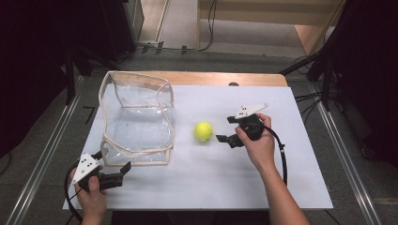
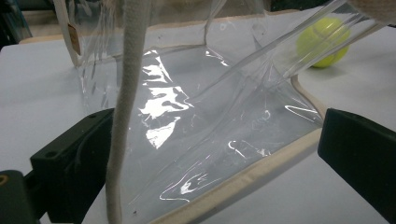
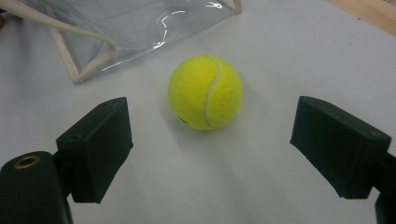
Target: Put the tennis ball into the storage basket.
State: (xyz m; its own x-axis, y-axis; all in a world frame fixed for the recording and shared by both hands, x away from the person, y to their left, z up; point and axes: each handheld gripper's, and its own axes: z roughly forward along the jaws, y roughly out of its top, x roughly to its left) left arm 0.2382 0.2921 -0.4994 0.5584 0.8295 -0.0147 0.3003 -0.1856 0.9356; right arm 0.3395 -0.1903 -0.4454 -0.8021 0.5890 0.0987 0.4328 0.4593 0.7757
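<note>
Right gripper view shows the right hand-held gripper [image 3: 210,140] spread wide just short of the tennis ball [image 3: 205,92]; next it likely advances and closes, while the left hand-held gripper [image 2: 210,158], also spread, brackets the clear bag [image 2: 196,130].

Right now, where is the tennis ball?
In the high view the tennis ball lies on the white table, between the clear bag and the open right gripper.

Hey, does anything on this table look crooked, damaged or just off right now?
Only the clear plastic bag looks off: its walls are crumpled and wavy, so the cream-trimmed mouth sags out of shape. The tennis ball sits intact beside it on the white table, apart from the open right gripper. Nothing looks spilled or broken.
</note>
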